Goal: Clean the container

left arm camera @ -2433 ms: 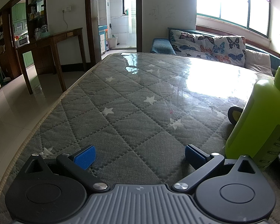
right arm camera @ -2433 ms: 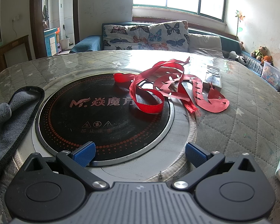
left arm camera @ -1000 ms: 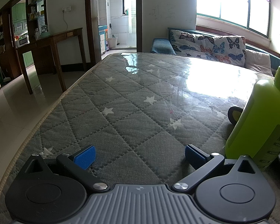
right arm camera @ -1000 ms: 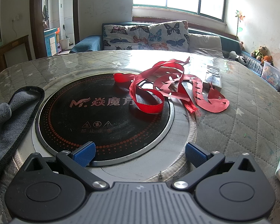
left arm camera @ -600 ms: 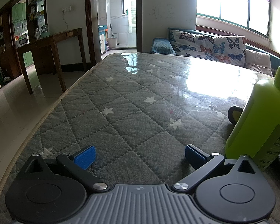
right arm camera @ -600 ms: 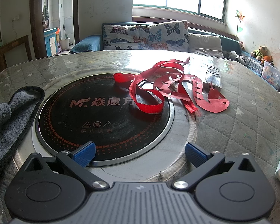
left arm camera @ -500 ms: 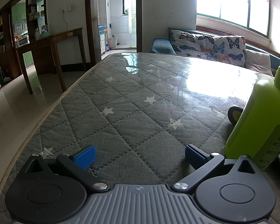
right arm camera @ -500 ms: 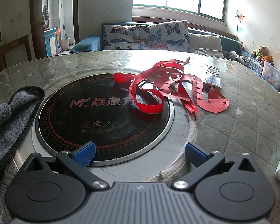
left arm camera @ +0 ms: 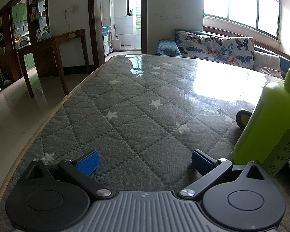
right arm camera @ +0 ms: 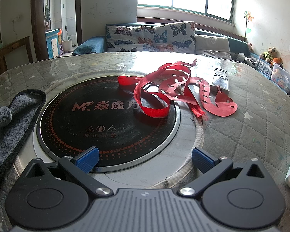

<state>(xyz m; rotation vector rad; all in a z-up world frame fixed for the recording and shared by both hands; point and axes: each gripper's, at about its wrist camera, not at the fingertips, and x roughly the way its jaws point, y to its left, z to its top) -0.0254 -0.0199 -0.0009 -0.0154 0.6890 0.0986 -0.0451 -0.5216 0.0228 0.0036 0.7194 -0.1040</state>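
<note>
Nothing has moved; both hand-held grippers (left (left arm camera: 144, 159), right (right arm camera: 144, 158)) gape wide; green bottle (left arm camera: 268, 123) stands upright.

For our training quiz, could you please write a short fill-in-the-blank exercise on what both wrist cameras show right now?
1. The tangled ribbon lying partly on the black cooktop is ___.
2. The bottle near the left gripper is ___ in colour.
3. The grey cloth lies to the ___ of the cooktop.
4. The right gripper stands ___, holding nothing.

Missing words: red; green; left; open
</note>
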